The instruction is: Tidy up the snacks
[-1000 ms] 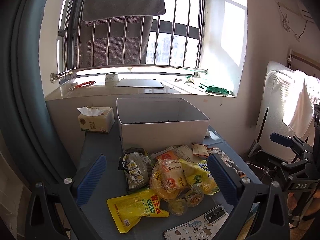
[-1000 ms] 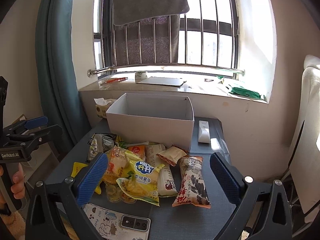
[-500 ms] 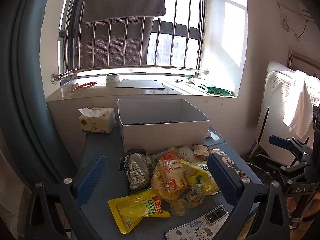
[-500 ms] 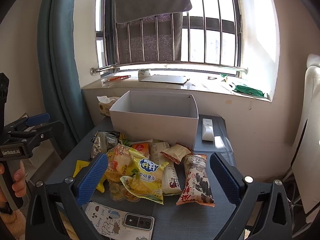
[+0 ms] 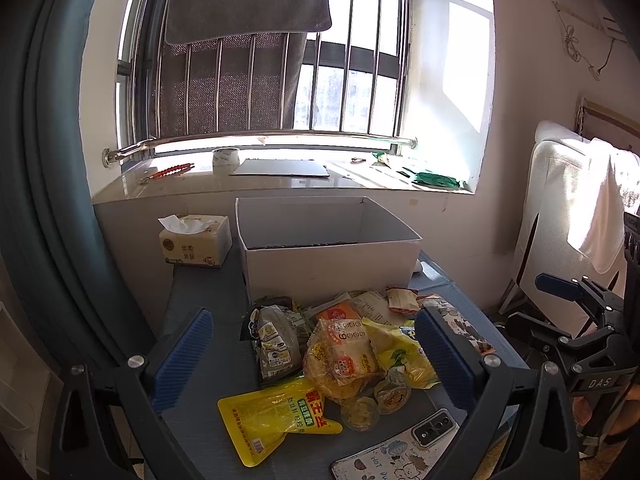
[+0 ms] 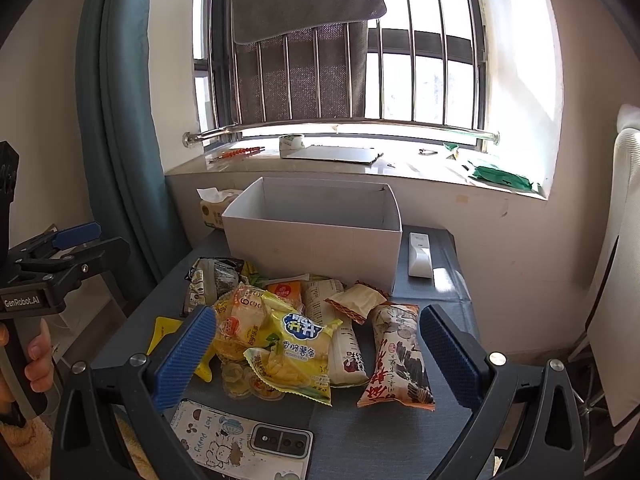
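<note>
A pile of snack packets [image 5: 344, 348] lies on the dark table in front of an open white box [image 5: 328, 248]. The pile also shows in the right wrist view [image 6: 296, 332], below the box [image 6: 312, 236]. It holds a flat yellow pouch [image 5: 276, 416], a yellow potato-stick bag [image 6: 296, 352], a red and white packet [image 6: 396, 360] and small jelly cups [image 5: 376, 400]. My left gripper [image 5: 312, 354] is open and empty, held above the pile's near side. My right gripper [image 6: 312, 354] is open and empty over the pile.
A phone in a cartoon case [image 6: 240, 444] lies at the table's near edge. A tissue pack [image 5: 196, 246] stands left of the box. A white remote [image 6: 419, 254] lies right of it. A blue curtain [image 6: 116, 120] hangs left; a white chair [image 5: 568, 208] stands right.
Both grippers have drifted slightly forward and down toward the pile. Both stay open and nothing on the table has moved.
</note>
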